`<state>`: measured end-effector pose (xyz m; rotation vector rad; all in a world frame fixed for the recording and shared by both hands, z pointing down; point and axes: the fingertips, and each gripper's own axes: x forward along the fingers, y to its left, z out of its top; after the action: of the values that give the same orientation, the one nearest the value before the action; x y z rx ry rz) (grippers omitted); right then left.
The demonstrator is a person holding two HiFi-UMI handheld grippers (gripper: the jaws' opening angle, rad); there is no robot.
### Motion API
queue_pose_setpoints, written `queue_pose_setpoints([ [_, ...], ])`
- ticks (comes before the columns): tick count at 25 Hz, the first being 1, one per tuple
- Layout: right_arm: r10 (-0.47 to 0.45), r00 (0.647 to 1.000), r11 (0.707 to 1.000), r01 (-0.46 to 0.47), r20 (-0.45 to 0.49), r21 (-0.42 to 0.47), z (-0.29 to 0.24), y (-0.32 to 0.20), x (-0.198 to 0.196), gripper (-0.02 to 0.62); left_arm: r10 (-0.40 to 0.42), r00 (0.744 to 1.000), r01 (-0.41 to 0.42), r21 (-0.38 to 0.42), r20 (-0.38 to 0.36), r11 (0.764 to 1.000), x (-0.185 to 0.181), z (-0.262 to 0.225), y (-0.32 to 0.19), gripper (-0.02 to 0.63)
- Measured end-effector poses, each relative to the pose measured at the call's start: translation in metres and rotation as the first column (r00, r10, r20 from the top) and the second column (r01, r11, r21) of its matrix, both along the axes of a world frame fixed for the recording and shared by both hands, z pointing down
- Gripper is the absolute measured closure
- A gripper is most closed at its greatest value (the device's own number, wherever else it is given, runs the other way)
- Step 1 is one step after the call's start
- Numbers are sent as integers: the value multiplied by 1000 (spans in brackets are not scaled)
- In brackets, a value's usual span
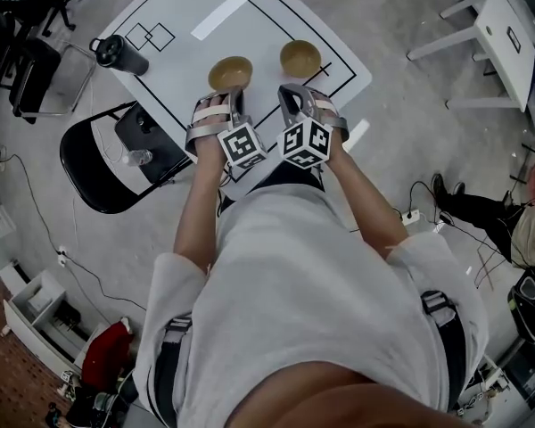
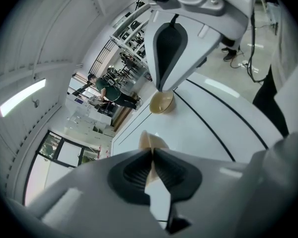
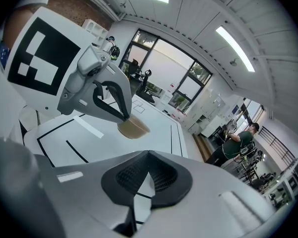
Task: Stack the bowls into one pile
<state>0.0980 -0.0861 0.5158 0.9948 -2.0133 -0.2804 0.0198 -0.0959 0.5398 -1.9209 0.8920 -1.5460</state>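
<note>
Two tan bowls stand on the white table (image 1: 187, 7). My left gripper (image 1: 229, 94) (image 2: 152, 150) is shut on the near rim of the left bowl (image 1: 230, 71) (image 2: 149, 142) (image 3: 133, 128), which rests on the table. The right bowl (image 1: 300, 57) (image 2: 161, 102) sits a little farther back and to the right. Just short of its near rim, my right gripper (image 1: 292, 92) (image 3: 148, 155) is shut, and only table shows between its jaws. Each gripper view shows the other gripper's fingers (image 2: 169, 48) (image 3: 111, 95) beside a bowl.
A black flask (image 1: 120, 54) stands at the table's left corner. A black folding chair (image 1: 98, 172) carrying a clear bottle is at the left of the table. White desks (image 1: 499, 34) and floor cables (image 1: 446, 230) lie to the right. Black lines and a white tape strip (image 1: 232, 5) mark the tabletop.
</note>
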Motion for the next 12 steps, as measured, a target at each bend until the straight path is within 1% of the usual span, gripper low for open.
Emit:
queue_pose_setpoints([
  [12,95,995,995,-95,13,1,-3,-1,57,595,113,994,-113,6,7,994,64,-9,-8,588],
])
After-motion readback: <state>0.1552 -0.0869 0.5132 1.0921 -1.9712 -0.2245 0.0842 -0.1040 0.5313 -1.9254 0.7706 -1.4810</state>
